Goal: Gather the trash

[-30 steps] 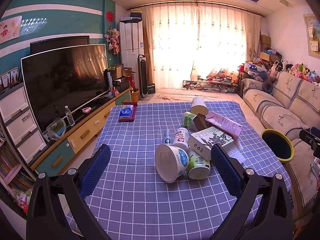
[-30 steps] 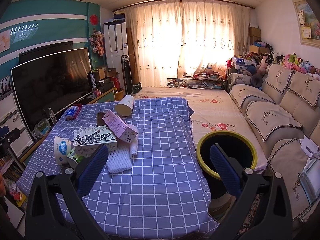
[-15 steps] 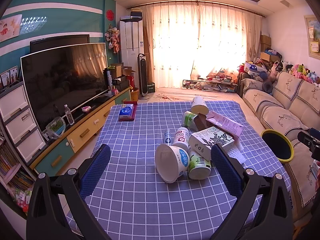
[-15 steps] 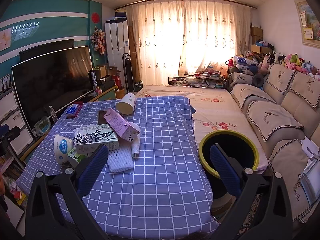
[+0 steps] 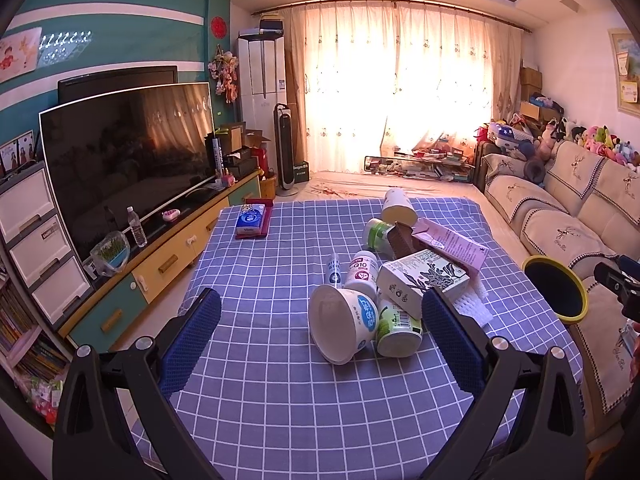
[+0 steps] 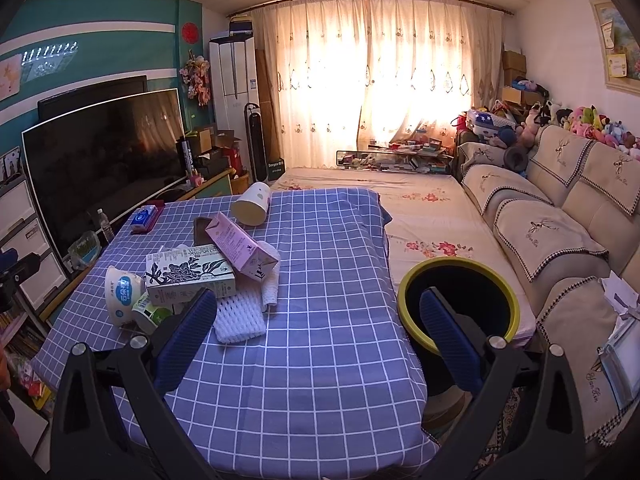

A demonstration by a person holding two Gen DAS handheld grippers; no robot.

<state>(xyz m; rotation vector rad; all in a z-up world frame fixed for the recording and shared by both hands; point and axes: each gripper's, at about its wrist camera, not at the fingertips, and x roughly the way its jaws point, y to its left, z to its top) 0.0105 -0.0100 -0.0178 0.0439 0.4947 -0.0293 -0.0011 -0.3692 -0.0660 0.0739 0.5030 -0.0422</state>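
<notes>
**Q:** What is shown on the checked tablecloth [image 5: 280, 380]?

**A:** A heap of trash is seen gathered right of the table's middle. A white tub [image 5: 343, 322] is tipped on its side at the near edge of the heap, its mouth turned toward the left gripper [image 5: 320, 338]. A green-labelled cup [image 5: 398, 330] is pressed against the tub's right side, and a flowered carton [image 5: 424, 280] is laid just behind both. A pink box [image 5: 450, 242] is propped across the carton, with a small white bottle [image 5: 362, 270] stood to the left of it and a cream paper cup [image 5: 395, 207] tipped over at the far end.

**Q:** How are the grippers held?

**A:** Both are held spread wide with nothing between the fingers. The left gripper is lined up on the tub, judged to be the first pick since it is nearest. The right gripper [image 6: 318, 330] is poised over the table's right edge, between white foam netting [image 6: 238, 318] and the bin.

**Q:** Why is the bin placed there?

**A:** The yellow-rimmed bin [image 6: 404, 292] is stood on the floor against the table's right side, beside the sofa [image 6: 560, 232], presumably so each piece can be dropped in after a short carry. No trash can be made out inside it; collection is judged not yet begun.

**Q:** What is left alone?

**A:** A tissue pack [image 5: 251, 220] is set well apart at the far left, likely not trash.
</notes>
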